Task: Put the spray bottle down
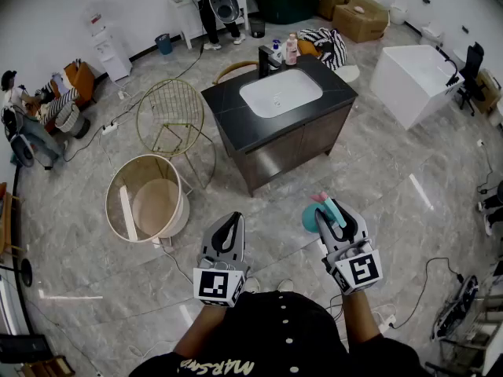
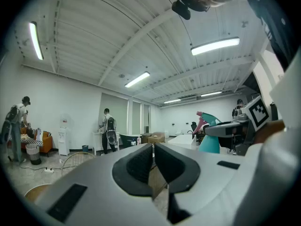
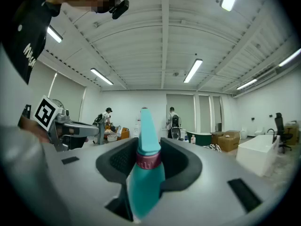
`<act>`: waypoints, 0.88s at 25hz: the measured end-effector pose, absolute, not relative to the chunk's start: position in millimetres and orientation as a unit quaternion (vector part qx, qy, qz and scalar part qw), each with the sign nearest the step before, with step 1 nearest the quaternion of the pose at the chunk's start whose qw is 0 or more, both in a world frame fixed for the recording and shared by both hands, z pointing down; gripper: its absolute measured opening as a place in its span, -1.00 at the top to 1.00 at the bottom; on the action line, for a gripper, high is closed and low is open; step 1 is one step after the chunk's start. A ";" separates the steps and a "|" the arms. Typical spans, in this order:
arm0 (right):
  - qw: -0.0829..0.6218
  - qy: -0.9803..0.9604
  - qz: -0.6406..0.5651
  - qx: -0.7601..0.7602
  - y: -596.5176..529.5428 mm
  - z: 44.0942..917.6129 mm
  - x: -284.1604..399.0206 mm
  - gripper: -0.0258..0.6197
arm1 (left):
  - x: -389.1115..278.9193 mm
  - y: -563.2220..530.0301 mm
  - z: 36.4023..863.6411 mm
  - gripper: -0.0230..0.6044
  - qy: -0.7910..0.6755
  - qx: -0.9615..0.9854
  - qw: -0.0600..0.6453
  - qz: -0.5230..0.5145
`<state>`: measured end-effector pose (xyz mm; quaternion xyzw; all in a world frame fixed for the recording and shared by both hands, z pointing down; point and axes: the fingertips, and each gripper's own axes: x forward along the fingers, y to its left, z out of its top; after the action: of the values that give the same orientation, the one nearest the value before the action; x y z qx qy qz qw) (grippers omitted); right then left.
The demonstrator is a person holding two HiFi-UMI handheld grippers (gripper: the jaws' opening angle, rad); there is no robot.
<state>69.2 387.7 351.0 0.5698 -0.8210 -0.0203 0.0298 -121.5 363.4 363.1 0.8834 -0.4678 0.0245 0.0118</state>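
A teal spray bottle (image 1: 314, 218) with a pink trigger sits upright between the jaws of my right gripper (image 1: 328, 214), which is shut on its neck and held level above the floor. The right gripper view has the bottle (image 3: 146, 173) filling the gap between the pads, its pink collar at jaw height. My left gripper (image 1: 230, 221) is level beside it to the left, shut with nothing in it. Its pads (image 2: 141, 161) almost meet. From the left gripper view the bottle (image 2: 209, 138) shows off to the right.
Ahead stands a dark vanity (image 1: 275, 144) with a white basin and small bottles at its back edge. A gold wire chair (image 1: 171, 116) and a round wooden tub (image 1: 145, 203) are to the left, a white bathtub (image 1: 413, 77) to the right. Cables lie across the grey tiled floor.
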 end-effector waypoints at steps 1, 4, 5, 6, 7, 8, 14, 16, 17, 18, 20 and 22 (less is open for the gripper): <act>0.028 -0.822 -0.016 0.568 388.9 350.3 68.4 0.48 | -120.1 363.9 361.7 0.86 -0.467 0.884 0.011 0.023; 0.027 -0.823 -0.016 0.568 390.0 349.7 70.9 0.49 | -117.1 364.4 358.8 0.86 -0.467 0.884 0.010 0.023; 0.027 -0.822 -0.019 0.568 389.7 349.6 72.4 0.48 | -116.6 364.2 358.7 0.86 -0.468 0.884 0.010 0.023; 0.026 -0.822 -0.020 0.569 389.5 349.4 73.2 0.48 | -116.1 364.2 359.1 0.86 -0.468 0.883 0.010 0.024; 0.025 -0.822 -0.019 0.569 389.5 349.0 73.4 0.48 | -115.7 364.3 359.8 0.86 -0.469 0.883 0.010 0.024; 0.026 -0.822 -0.017 0.569 389.1 348.4 73.5 0.48 | -115.2 364.5 360.5 0.86 -0.469 0.883 0.010 0.025; 0.018 -0.827 -0.016 0.562 389.3 348.1 75.2 0.48 | -110.2 366.9 360.1 0.86 -0.472 0.881 0.009 0.028; 0.015 -0.828 -0.011 0.561 389.4 348.5 78.5 0.48 | -106.9 368.9 358.5 0.86 -0.476 0.879 0.008 0.028; 0.016 -0.829 -0.009 0.560 389.3 349.1 80.1 0.48 | -105.6 370.2 357.9 0.86 -0.478 0.878 0.007 0.028; 0.016 -0.830 -0.009 0.558 389.6 349.8 81.2 0.48 | -104.7 371.8 358.3 0.86 -0.481 0.876 0.007 0.027; 0.020 -0.831 -0.011 0.556 389.7 351.5 85.0 0.48 | -103.1 375.5 361.1 0.86 -0.487 0.873 0.009 0.027; 0.018 -0.833 -0.013 0.552 390.3 353.3 89.1 0.48 | -101.0 379.2 363.9 0.86 -0.493 0.870 0.011 0.027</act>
<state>89.1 390.3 353.3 0.5522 -0.8334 -0.0130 0.0175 -101.0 379.2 363.9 0.8697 -0.4927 0.0270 0.0115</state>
